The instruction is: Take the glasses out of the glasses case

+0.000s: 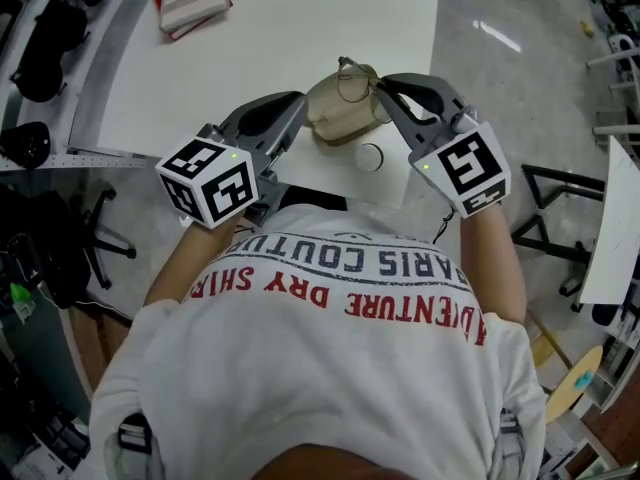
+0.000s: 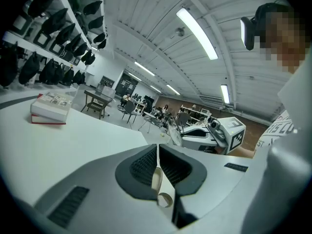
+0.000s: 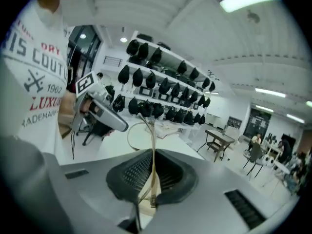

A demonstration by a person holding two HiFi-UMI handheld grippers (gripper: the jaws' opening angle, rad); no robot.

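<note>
A: Glasses (image 1: pixel 352 76) status? Left to right.
B: Left gripper (image 1: pixel 298 108) is clamped on the edge of the case (image 1: pixel 335 118), holding it above the near edge of the table (image 1: pixel 280 38). Glasses are at the case mouth, wire frame poking above it. Right gripper (image 1: pixel 388 88) is pinched tight on a temple arm.
A: Done?
B: Nearly, I'd say. Can't tell if the frame is fully clear of the case. Left to do: pull them apart, set both down.
</note>
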